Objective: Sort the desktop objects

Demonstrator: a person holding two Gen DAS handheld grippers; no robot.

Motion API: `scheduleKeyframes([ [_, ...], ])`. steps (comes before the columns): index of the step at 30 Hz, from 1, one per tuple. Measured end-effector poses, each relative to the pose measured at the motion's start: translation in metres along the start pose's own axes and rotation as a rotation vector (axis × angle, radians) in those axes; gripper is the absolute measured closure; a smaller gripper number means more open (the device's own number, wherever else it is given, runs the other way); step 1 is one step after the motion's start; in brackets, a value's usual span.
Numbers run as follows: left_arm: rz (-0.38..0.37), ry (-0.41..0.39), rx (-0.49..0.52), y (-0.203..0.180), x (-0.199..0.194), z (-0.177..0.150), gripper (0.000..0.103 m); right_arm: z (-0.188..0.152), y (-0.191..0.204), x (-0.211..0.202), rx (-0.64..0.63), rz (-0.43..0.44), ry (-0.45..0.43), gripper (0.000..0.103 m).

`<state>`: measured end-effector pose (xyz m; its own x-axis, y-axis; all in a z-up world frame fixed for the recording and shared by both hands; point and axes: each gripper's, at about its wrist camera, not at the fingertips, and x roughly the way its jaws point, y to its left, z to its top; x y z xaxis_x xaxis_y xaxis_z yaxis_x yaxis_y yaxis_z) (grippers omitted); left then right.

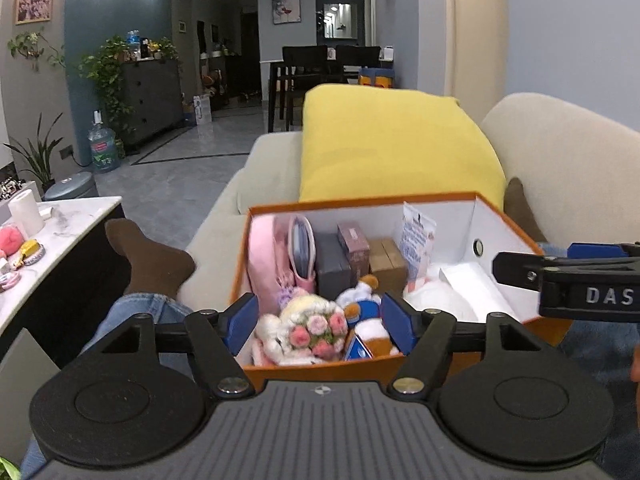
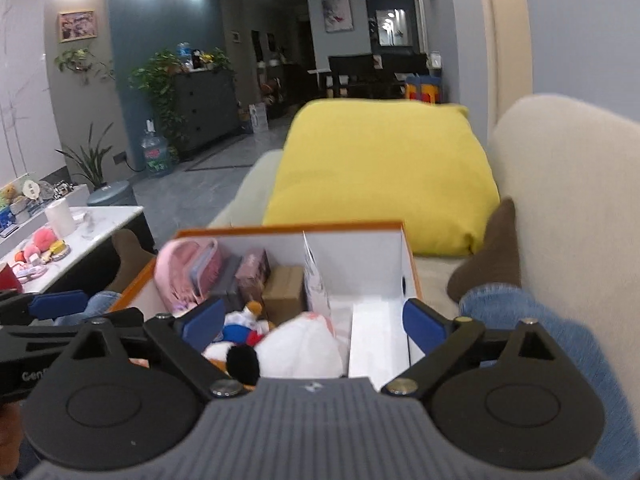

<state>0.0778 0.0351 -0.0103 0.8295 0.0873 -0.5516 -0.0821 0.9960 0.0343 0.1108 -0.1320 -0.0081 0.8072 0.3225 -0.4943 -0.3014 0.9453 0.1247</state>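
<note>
An orange box (image 1: 360, 201) with a white inside rests on a person's lap. It holds a pink pouch (image 1: 268, 256), small cartons, a duck plush (image 1: 366, 300) and a crocheted bouquet (image 1: 316, 330). My left gripper (image 1: 318, 322) hangs open over the bouquet and duck, pads touching nothing. In the right wrist view my right gripper (image 2: 314, 322) stands open over a white plush (image 2: 300, 348) in the same box (image 2: 288, 227), beside the duck plush (image 2: 240, 328). One right finger (image 1: 516, 270) reaches in from the right edge of the left wrist view.
A yellow cushion (image 1: 392, 140) lies on the beige sofa (image 1: 568, 168) behind the box. A marble-topped table (image 1: 72, 216) at the left carries a paper roll and small toys. The person's jeans and a brown sock (image 1: 148, 256) flank the box.
</note>
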Motion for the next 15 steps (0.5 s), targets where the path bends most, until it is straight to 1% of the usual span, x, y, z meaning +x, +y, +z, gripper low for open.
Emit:
scheduleKeyframes([
  [3, 0.016, 0.008, -0.005, -0.002, 0.007, -0.009, 0.023, -0.008, 0.000, 0.009, 0.004, -0.013, 0.009, 0.007],
  [8, 0.006, 0.014, -0.037, -0.001, 0.018, -0.021, 0.023, -0.018, -0.004, 0.016, 0.009, -0.029, 0.016, 0.005],
  [13, 0.028, -0.003, -0.046, -0.001, 0.024, -0.024, 0.016, -0.027, -0.001, 0.028, -0.016, -0.031, 0.055, 0.005],
  [15, 0.026, 0.000, -0.051, -0.001, 0.025, -0.024, 0.016, -0.029, 0.004, 0.030, -0.054, -0.046, 0.055, 0.005],
])
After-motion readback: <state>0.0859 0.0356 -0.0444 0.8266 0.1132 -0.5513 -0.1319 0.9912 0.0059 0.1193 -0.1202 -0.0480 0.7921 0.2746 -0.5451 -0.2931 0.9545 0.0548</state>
